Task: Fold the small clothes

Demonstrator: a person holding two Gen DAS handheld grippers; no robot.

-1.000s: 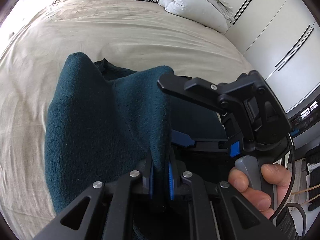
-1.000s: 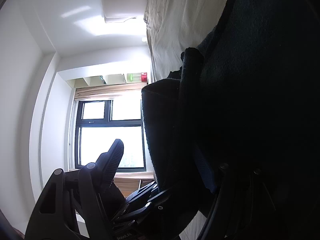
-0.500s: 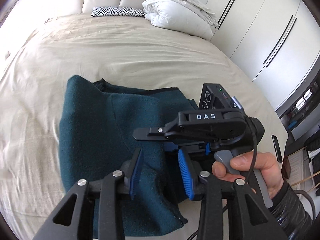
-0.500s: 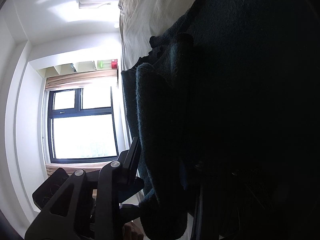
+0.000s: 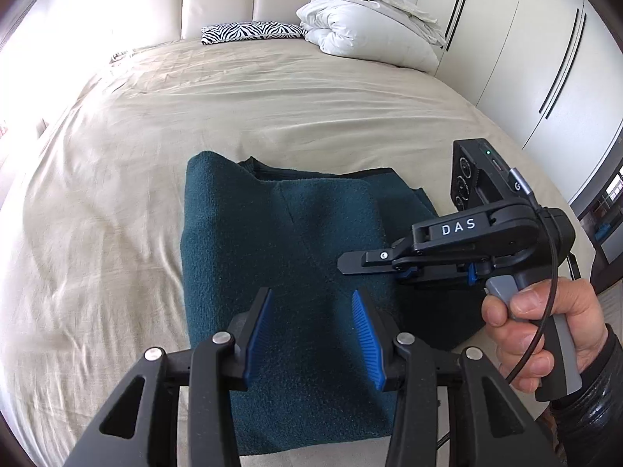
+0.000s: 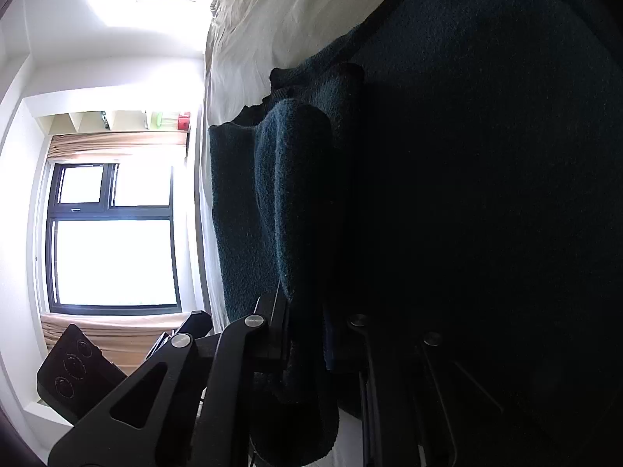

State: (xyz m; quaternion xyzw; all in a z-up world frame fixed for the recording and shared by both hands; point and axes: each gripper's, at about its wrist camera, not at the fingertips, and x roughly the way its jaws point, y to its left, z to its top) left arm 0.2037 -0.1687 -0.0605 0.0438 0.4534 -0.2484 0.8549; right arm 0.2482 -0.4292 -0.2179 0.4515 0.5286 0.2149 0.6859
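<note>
A dark teal fleece garment lies folded on the bed. My left gripper hovers just above its near part, open, and no cloth sits between its blue pads. My right gripper, held by a hand, reaches in from the right at the garment's right edge. In the right wrist view, rolled sideways, a thick fold of the garment runs between the fingers of the right gripper. Its jaws are closing on that fold. The rest of that view is dark cloth.
The beige sheet stretches wide to the left and beyond the garment. A zebra pillow and a bundled white duvet lie at the headboard. White wardrobe doors stand at the right. A bright window is at the side.
My left gripper let go of the raised fold, opened and drew back upward, and the cloth now lies flat. The right gripper's jaws closed in on the garment's edge.
</note>
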